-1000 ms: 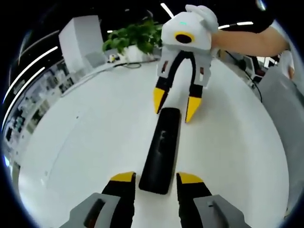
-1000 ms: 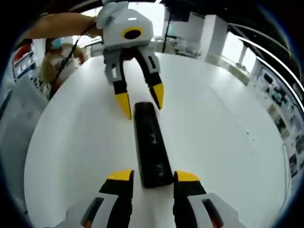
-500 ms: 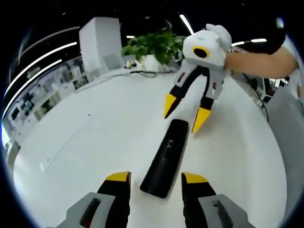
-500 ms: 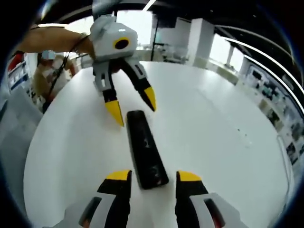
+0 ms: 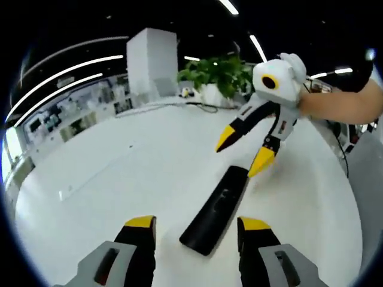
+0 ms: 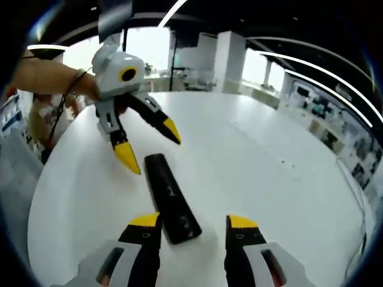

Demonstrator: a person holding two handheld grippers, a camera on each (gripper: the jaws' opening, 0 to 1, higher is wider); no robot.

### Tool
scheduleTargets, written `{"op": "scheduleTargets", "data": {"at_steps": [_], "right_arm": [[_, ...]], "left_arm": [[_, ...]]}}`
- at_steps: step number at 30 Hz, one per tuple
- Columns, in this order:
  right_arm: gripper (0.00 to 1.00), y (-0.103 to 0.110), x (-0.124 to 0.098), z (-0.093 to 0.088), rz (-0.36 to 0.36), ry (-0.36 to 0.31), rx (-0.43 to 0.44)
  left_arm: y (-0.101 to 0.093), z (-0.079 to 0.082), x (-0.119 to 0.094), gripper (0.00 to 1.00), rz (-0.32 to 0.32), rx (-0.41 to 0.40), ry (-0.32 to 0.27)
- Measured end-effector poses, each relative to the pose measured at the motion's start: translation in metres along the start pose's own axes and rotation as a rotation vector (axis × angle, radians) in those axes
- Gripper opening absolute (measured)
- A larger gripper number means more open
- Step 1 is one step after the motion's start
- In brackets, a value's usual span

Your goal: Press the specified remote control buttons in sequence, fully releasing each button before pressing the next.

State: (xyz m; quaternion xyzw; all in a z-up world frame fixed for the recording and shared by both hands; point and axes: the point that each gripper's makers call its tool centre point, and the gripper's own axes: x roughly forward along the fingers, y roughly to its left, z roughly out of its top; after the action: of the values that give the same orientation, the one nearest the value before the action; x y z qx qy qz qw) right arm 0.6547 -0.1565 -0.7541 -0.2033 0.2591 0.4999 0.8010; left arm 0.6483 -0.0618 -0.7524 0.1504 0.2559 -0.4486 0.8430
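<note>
Remote [image 5: 216,208] buttons too small, unreadable

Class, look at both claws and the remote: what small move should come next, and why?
Probably lower the right claw so one tip meets a button. The black remote lies flat on the white table, both claws are open at its ends, and neither touches it. The left claw should likely steady its end.

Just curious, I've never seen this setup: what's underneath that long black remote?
The remote lies flat on a bare white table, between the jaws of both open hand-held grippers. The patch of table directly beneath it is covered.
</note>
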Motion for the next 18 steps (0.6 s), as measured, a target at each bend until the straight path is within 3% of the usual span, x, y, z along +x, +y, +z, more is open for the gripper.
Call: {"op": "scheduleTargets", "data": {"at_steps": [8,18], "right_arm": [[0.42,-0.0061,-0.0031,0.0021,-0.060,-0.045,0.056],[0.48,0.0007,-0.0053,-0.0046,-0.085,-0.058,0.107]], "left_arm": [[-0.0057,0.0019,-0.0002,0.59,0.058,-0.032,-0.044],[-0.0095,0.0037,-0.0078,0.73,0.124,-0.100,-0.087]]}}
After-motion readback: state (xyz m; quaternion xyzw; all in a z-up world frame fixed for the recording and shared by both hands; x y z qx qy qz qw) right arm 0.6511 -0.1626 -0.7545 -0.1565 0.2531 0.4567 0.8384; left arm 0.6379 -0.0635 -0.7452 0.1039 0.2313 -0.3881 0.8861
